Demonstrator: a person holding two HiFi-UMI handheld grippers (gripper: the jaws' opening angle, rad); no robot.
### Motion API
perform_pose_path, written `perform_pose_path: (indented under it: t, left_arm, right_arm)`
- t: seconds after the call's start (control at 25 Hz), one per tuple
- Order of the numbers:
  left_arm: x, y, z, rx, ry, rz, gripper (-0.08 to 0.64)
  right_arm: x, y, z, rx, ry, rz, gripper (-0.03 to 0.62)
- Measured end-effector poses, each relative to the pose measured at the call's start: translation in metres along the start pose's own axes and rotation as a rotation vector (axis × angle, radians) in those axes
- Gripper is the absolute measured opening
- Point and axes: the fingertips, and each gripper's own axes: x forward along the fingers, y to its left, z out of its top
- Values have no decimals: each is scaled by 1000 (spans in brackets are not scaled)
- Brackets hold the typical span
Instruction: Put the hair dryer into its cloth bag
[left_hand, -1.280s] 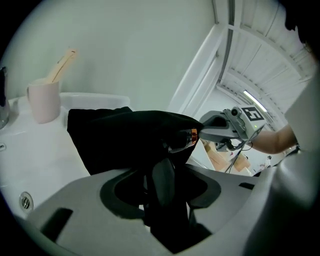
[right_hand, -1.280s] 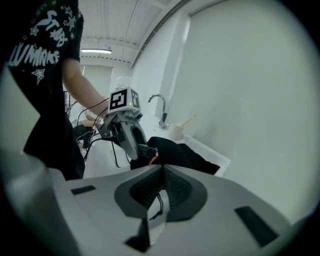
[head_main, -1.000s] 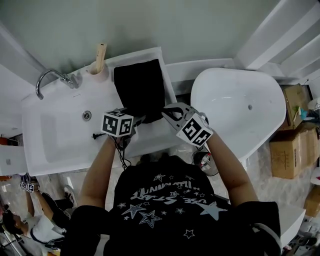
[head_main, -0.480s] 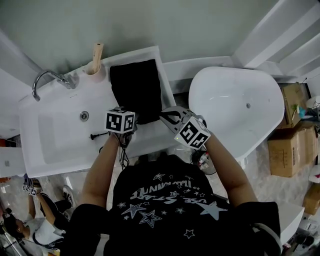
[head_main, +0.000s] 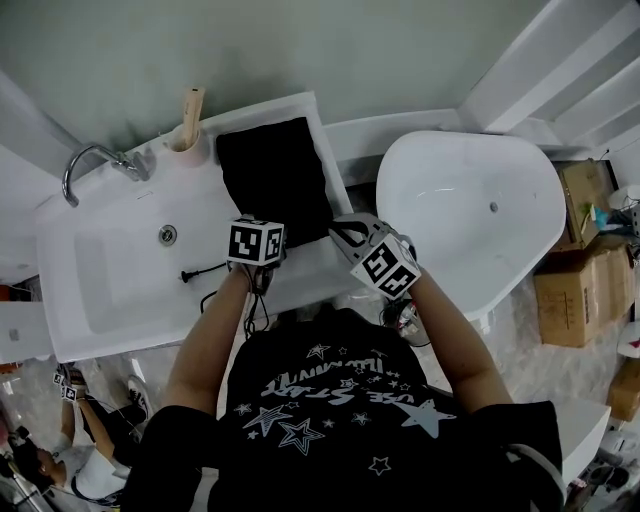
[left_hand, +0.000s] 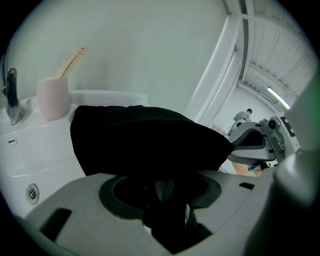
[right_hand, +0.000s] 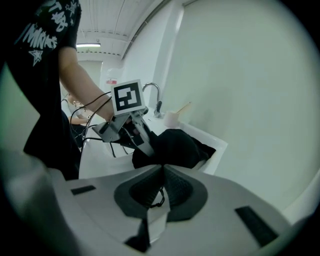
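The black cloth bag lies bulging on the white counter to the right of the sink; it also shows as a dark mound in the left gripper view. My left gripper is at the bag's near end, shut on a black thing that I take for the hair dryer, most of it hidden in the bag. Its cord trails back to a plug in the basin. My right gripper is shut on a thin black drawstring at the bag's near right corner.
The sink basin with a faucet lies to the left, and a pink cup with a wooden handle stands behind it. A white bathtub is to the right, with cardboard boxes beyond it.
Both grippers have sunk a little at the bag's near end, and the left one has slid slightly to the right. Neither grip has changed.
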Motion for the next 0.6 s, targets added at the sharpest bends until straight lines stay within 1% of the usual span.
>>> perform_pose_path:
  t: [0.16, 0.24, 0.4, 0.44, 0.48, 0.56, 0.6]
  left_arm:
    - [-3, -1, 0, 14, 5, 8, 222]
    - [-6, -3, 0, 26, 15, -4, 239]
    - [-6, -18, -4, 66, 42, -99, 348]
    - [-6, -23, -6, 79, 45, -123, 373]
    - [-6, -26, -6, 91, 44, -143, 394]
    - [-8, -32, -8, 109, 35, -171, 424]
    - [-9, -33, -8, 117, 29, -180, 434]
  right_arm:
    - [0, -5, -5, 53, 29, -42, 20]
    - [-1, -6, -5, 76, 32, -65, 23]
    - [-2, -5, -5, 147, 28, -114, 39]
    - [-3, -5, -5, 169, 29, -128, 52]
    - [-3, -6, -5, 190, 30, -146, 78]
    - [-5, -6, -4, 234, 26, -191, 158]
    - [-6, -6, -3, 257, 22, -215, 179]
